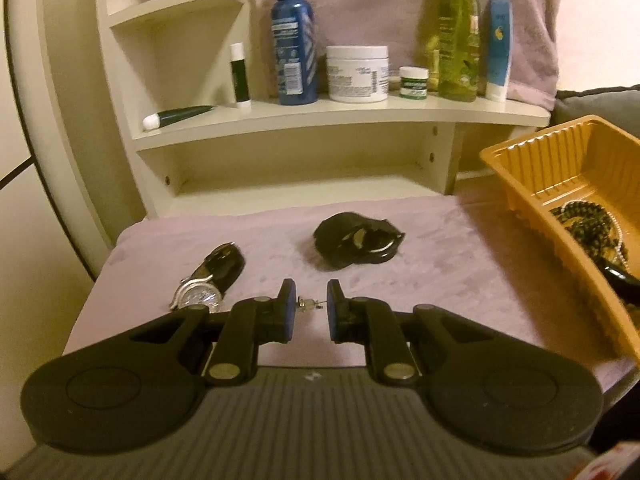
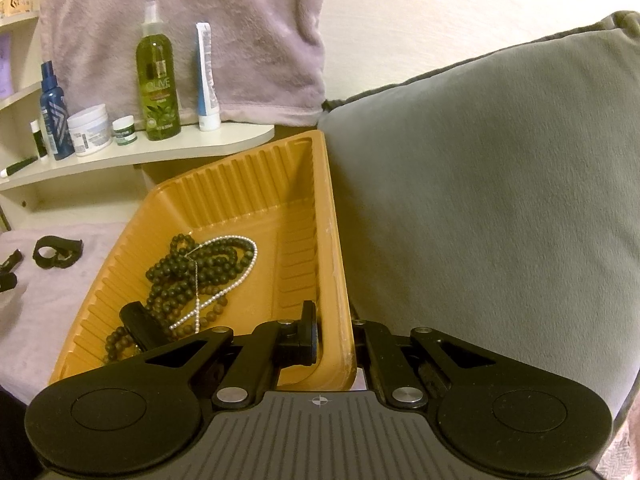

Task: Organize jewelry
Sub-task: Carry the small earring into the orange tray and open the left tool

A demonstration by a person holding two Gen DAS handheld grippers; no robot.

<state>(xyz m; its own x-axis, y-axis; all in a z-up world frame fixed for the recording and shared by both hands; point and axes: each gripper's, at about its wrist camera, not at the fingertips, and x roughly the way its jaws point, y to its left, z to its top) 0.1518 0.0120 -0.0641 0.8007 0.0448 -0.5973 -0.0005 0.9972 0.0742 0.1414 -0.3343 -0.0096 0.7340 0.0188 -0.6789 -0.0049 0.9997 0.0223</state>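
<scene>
Now | left gripper (image 1: 311, 306): one earring (image 1: 307, 304) | right gripper (image 2: 335, 338): one tray (image 2: 340, 280)

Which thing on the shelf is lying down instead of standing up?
The dark green tube with a white cap, at the shelf's left end. It lies on its side, while the blue spray bottle, white jar and green olive bottle stand upright.

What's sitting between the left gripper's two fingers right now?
A small earring spans the gap in the left gripper, its thin post reaching the right pad. The left wrist view shows it, above the lilac cloth.
</scene>
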